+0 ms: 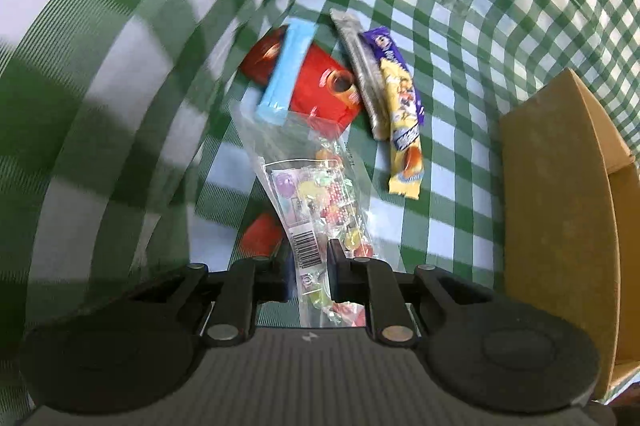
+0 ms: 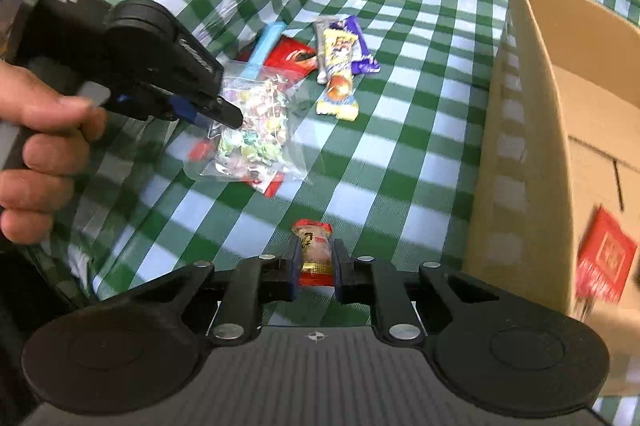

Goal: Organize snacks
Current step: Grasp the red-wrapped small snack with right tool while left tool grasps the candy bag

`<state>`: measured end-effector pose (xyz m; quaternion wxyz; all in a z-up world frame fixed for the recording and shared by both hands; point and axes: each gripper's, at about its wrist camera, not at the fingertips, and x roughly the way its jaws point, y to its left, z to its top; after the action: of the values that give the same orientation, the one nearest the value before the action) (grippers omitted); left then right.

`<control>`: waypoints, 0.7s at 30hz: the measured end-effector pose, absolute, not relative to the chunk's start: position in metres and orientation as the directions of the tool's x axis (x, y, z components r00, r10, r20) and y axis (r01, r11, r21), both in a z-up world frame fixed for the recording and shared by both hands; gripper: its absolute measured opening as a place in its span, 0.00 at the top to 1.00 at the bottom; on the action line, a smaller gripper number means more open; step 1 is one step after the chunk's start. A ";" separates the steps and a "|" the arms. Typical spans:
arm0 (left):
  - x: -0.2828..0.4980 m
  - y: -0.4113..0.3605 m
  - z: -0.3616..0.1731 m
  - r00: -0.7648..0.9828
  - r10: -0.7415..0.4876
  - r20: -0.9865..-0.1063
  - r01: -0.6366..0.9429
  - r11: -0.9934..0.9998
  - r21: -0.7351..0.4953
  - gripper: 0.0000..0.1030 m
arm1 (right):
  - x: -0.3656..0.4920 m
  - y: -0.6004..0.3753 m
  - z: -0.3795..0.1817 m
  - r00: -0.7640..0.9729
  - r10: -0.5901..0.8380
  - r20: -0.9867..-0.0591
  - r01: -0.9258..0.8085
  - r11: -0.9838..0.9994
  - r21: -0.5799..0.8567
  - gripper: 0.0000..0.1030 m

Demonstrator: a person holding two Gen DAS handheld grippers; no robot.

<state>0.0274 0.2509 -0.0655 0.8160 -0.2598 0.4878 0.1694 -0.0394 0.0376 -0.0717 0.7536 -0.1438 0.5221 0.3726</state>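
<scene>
Gripping a clear bag of mixed wrapped candies (image 1: 320, 210), left gripper (image 1: 308, 266) nearly closed, fingers pinching the bag's near end; seen from the right wrist, bag lifted partly off the green-and-white checked tablecloth (image 2: 400, 154), far end sagging toward it. Held by a bare hand (image 2: 36, 146) at the frame's left edge. Pinching a small red-and-gold wrapped snack (image 2: 314, 252), right gripper (image 2: 314, 264) closed narrowly around its sides, above the cloth. Beyond the candy bag: a red packet (image 1: 320, 90) under a light blue bar (image 1: 286, 74), just beside a grey stick pack (image 1: 360, 74) and a yellow-and-purple wrapper (image 1: 400, 106). Standing open at the right, cardboard box (image 2: 516, 154), a red packet (image 2: 604, 258) inside, blurred.
</scene>
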 end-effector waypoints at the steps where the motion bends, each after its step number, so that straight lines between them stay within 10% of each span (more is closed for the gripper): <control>1: 0.024 0.252 -0.065 0.474 0.014 -0.881 -0.535 0.799 -0.275 0.81 | -0.041 0.037 -0.074 0.178 0.414 -0.893 -0.712 0.680 0.174 0.83; 4: 0.020 0.253 -0.062 0.483 0.024 -0.875 -0.542 0.794 -0.277 0.74 | -0.044 0.042 -0.076 0.188 0.426 -0.885 -0.730 0.664 0.165 0.82; 7: 0.022 0.254 -0.065 0.460 0.046 -0.887 -0.562 0.788 -0.251 0.26 | -0.048 0.046 -0.078 0.201 0.420 -0.885 -0.759 0.638 0.130 0.82; 13: 0.037 0.252 -0.069 0.439 0.098 -0.893 -0.606 0.766 -0.214 0.02 | -0.046 0.050 -0.088 0.186 0.395 -0.900 -0.774 0.623 0.114 0.74; 21: 0.076 0.223 -0.084 0.356 0.172 -0.919 -0.575 0.815 -0.070 0.00 | -0.049 0.063 -0.103 0.171 0.360 -0.917 -0.804 0.590 0.081 0.66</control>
<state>0.0763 0.2233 -0.0840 0.8000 -0.1949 0.5172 0.2336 -0.0494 0.0628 -0.1026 0.7333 -0.2189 0.5069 0.3967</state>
